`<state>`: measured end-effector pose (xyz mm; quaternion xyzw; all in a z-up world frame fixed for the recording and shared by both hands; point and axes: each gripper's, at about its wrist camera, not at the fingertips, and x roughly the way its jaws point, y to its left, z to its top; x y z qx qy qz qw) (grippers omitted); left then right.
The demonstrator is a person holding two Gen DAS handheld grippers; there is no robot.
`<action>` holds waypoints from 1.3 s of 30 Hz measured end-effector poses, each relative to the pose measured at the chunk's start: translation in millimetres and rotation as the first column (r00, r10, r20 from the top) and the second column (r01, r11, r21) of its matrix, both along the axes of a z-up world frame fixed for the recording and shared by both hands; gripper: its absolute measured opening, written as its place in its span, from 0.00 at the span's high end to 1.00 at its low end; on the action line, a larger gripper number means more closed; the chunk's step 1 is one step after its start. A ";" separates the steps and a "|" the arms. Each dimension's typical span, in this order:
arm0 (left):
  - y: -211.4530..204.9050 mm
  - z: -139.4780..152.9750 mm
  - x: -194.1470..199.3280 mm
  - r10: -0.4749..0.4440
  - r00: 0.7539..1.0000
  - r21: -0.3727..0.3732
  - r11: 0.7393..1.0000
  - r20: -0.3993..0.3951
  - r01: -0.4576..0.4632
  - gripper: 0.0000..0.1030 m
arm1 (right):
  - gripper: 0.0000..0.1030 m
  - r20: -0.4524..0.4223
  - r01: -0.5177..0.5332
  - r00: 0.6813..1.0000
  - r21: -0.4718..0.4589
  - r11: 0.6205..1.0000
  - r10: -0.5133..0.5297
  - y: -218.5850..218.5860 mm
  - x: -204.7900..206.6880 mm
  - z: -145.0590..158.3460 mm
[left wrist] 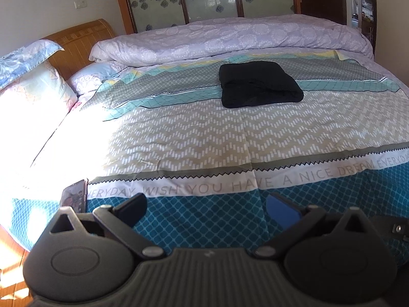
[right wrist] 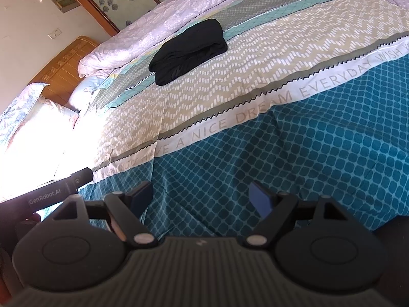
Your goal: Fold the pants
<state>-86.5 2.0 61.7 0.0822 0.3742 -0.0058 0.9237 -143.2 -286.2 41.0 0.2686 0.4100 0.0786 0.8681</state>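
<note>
Left gripper [left wrist: 205,211]: jaws spread wide, nothing between them, hanging over teal edge of bedspread [left wrist: 194,138], well short of garment. Right gripper [right wrist: 202,199]: same, wide apart and empty, over teal band; likely parked clear because work looks done. Phone [left wrist: 74,195] propped at near bed edge by left gripper, out of folding area. Mid-bed: black pants [left wrist: 259,84] lying as compact folded stack, flat on patterned cover, apart from both grippers. Beyond: rolled lilac quilt [left wrist: 230,41] pushed back, probably to free flat surface. Pillows [left wrist: 30,76] at headboard.
</note>
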 end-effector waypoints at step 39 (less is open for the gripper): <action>-4.9 -31.4 6.3 -0.019 0.980 -0.030 0.999 -0.196 0.013 0.00 | 0.18 -0.007 0.021 1.000 -0.012 1.000 -0.021 0.2 -0.8 -2.6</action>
